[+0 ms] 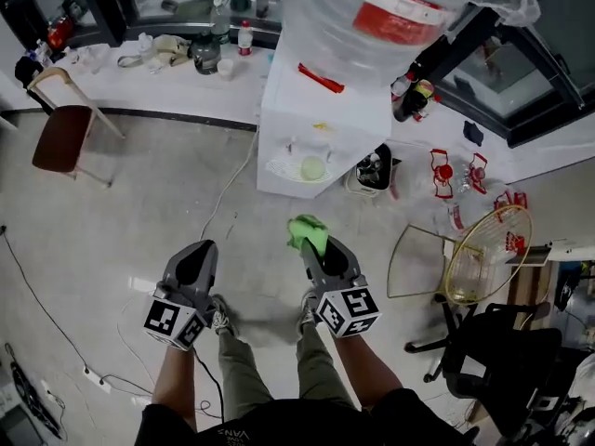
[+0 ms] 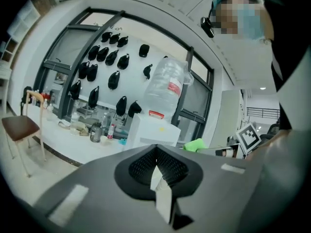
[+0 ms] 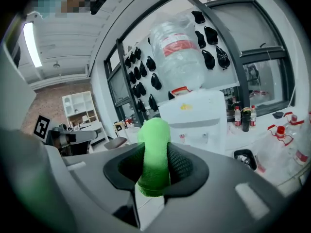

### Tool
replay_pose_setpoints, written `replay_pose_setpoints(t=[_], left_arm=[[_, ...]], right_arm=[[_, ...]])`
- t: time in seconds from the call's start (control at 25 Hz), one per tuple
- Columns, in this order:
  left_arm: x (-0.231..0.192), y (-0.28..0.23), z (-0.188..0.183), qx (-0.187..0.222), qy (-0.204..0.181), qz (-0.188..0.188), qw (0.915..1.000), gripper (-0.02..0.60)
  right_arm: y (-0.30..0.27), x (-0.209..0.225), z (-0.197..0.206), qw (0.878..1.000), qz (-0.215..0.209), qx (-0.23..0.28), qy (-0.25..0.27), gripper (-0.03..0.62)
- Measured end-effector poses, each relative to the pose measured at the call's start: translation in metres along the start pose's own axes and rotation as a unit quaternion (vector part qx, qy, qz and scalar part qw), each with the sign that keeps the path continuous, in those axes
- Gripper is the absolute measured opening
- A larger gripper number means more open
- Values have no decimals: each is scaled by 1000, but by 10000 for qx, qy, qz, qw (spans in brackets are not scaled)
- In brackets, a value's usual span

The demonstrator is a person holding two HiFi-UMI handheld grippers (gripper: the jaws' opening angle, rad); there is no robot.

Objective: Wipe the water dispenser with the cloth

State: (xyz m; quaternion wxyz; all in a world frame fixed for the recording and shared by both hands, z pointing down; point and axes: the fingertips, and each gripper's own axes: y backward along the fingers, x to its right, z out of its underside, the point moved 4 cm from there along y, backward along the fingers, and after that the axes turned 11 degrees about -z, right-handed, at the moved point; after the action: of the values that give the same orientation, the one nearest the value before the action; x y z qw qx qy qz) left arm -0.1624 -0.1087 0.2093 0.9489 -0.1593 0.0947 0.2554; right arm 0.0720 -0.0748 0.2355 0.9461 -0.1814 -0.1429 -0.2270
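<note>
A white water dispenser with a large clear bottle on top stands against the counter ahead of me; it also shows as the dispenser in the right gripper view and the dispenser in the left gripper view. My right gripper is shut on a bright green cloth, which bunches out between its jaws as the cloth, a short way in front of the dispenser. My left gripper hangs to the left of it, shut with nothing in it.
A long white counter holds bottles and cups. A wooden chair stands at left. A wire fan guard and a black office chair sit at right. Cables run over the floor.
</note>
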Motion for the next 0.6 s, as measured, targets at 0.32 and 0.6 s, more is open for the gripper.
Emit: replay_pose_setpoints(t=[0.32, 0.6], left_arm=[[1, -66, 105, -452, -338, 169, 9983, 2], [-26, -112, 164, -52, -414, 182, 9990, 2]], right_arm=[[-34, 64, 82, 9995, 150, -219, -157, 117], [-84, 100, 155, 9997, 160, -176, 100, 117]])
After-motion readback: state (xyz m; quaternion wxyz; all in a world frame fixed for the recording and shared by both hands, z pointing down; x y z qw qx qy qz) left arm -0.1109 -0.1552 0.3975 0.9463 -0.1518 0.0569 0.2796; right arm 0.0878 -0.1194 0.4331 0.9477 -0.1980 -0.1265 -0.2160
